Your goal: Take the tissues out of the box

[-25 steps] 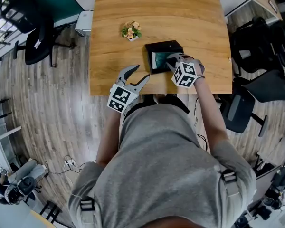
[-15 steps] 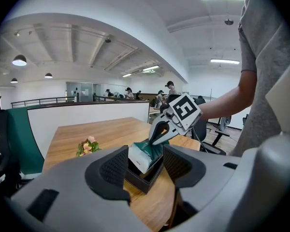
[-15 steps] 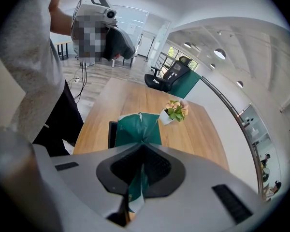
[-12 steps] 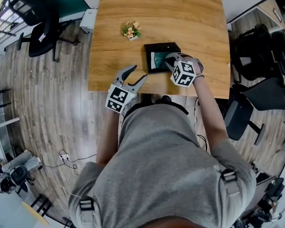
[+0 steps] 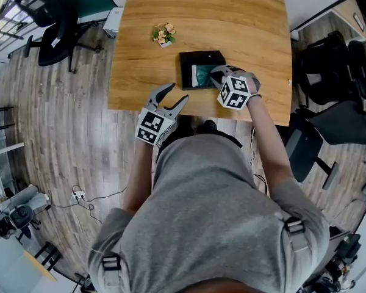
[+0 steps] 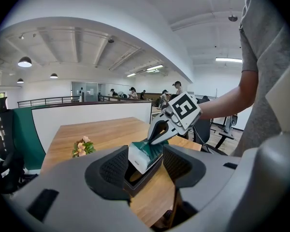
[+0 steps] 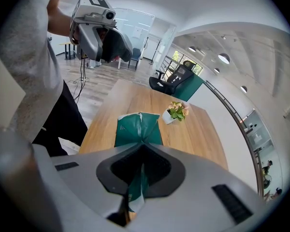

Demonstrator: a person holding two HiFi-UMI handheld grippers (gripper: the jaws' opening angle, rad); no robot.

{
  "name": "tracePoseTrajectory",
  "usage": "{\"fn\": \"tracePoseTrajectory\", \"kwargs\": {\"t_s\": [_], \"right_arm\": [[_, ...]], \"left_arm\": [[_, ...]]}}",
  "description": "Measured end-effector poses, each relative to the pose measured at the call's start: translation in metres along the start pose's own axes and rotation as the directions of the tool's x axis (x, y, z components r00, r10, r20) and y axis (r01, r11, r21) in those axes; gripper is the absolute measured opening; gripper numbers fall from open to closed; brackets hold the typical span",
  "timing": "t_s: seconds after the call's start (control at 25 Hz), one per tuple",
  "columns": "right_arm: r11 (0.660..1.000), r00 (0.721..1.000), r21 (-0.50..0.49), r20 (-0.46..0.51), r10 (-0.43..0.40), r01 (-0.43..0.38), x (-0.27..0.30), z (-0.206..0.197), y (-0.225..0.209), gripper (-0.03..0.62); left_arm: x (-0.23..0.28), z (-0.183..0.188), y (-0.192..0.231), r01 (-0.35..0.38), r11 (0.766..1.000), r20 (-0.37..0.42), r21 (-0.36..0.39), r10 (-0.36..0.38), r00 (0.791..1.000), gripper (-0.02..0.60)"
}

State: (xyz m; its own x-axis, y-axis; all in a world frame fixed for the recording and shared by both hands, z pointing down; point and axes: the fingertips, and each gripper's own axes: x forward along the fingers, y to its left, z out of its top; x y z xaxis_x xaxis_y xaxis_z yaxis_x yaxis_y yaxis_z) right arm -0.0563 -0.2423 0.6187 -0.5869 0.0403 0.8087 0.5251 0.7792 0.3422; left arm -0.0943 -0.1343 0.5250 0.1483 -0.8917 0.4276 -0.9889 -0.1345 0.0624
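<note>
In the black box (image 5: 188, 56) on the bench (image 5: 244, 17), the green tissue pack (image 6: 144, 153) tilts half out, grasped by the right hand-held gripper (image 5: 215, 74). The left hand-held gripper (image 5: 178, 93), released and empty, has edged nearer the box.

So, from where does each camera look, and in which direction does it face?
Head view: on the person's head, facing steeply down at the wooden table; torso, arms, left gripper, right gripper show.
Left gripper view: on that gripper, facing across the table at the black box; open jaws, the person's forearm show.
Right gripper view: on that gripper, facing down; jaws shut on the green tissue pack; shirt shows.
All share the flower pot.
</note>
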Motion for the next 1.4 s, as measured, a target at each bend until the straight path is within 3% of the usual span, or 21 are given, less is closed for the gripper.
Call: {"fn": "tracePoseTrajectory", "kwargs": {"t_s": [1.4], "right_arm": [[0.998, 0.998, -0.031, 0.041, 0.051, -0.05, -0.049, -0.067, 0.062, 0.011]], "left_arm": [[0.009, -0.012, -0.11, -0.091, 0.996, -0.014, -0.019, 0.09, 0.996, 0.241]]}}
